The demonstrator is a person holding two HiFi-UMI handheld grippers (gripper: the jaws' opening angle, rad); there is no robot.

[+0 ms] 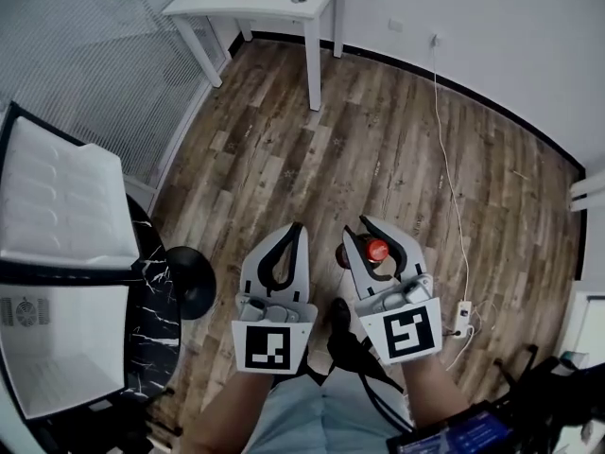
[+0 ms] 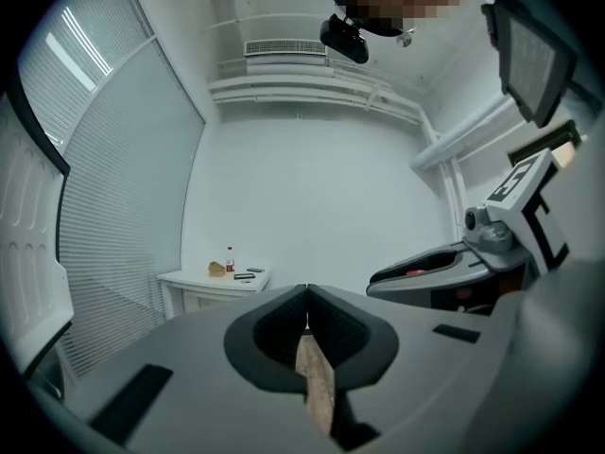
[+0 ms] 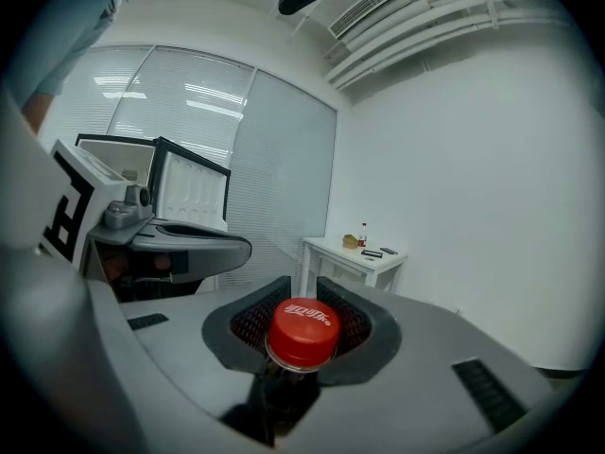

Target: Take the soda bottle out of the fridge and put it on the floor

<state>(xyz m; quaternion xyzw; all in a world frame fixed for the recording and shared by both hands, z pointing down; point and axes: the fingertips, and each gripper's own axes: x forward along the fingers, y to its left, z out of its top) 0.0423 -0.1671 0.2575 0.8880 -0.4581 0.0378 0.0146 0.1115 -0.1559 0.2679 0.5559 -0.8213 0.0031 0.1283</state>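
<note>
The soda bottle hangs upright in my right gripper (image 1: 376, 246), jaws closed round its neck just under the red cap (image 1: 378, 250). Seen from the right gripper view, the red cap (image 3: 303, 330) sits between the dark pads, with the dark bottle body below it. My left gripper (image 1: 285, 251) is beside it on the left, shut with nothing in it; its fingertips (image 2: 307, 289) meet in the left gripper view. Both are held above the wooden floor (image 1: 378, 149). The fridge (image 1: 66, 282) stands at the left, its door (image 1: 57, 197) swung open.
A white table (image 1: 265, 3) with small items stands far across the room by the wall. A white cable (image 1: 452, 187) runs along the floor to a power strip (image 1: 462, 318) at the right. A round black base (image 1: 194, 282) sits beside the fridge.
</note>
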